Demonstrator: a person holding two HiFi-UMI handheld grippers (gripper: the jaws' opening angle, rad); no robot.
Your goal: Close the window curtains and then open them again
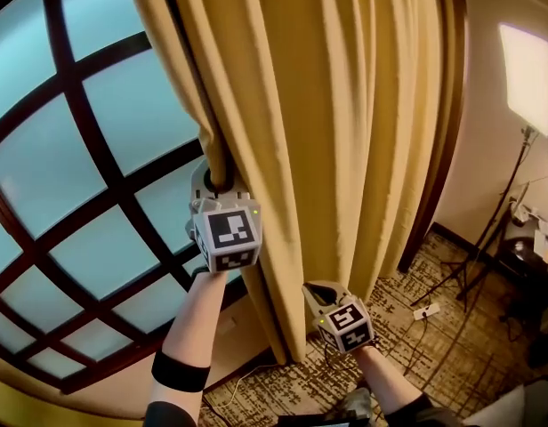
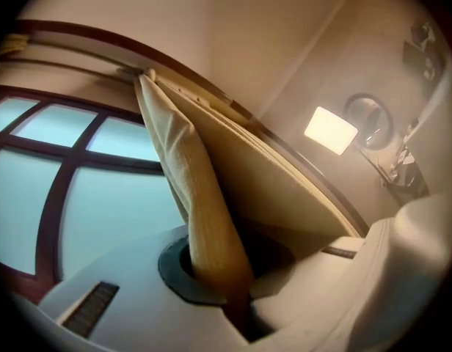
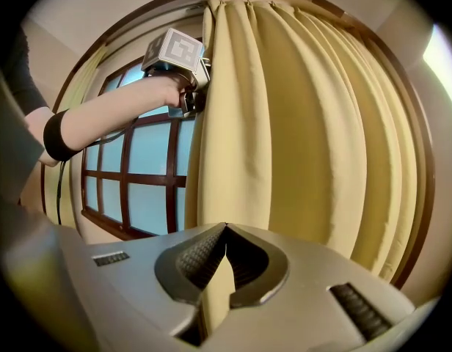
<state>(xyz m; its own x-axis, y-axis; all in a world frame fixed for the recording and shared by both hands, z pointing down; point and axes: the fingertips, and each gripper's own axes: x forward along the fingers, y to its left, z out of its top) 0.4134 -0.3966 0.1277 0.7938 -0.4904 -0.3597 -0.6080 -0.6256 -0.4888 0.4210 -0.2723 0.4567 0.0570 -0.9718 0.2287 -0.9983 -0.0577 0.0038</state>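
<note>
Left claw [image 1: 221, 181]: clamped on leading edge of pleated yellow fabric curtain [image 1: 345, 132], likely for dragging
Right claw [image 1: 321, 292]: pinching same curtain lower, at 5 o'clock, apparently steadying the drape

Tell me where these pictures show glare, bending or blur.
Head view: the lamp glares white at the right edge. Left gripper view: soft and hazy, the lamp blown out. Right gripper view: sharp, but the lens bends curtain and window into arcs.
</note>
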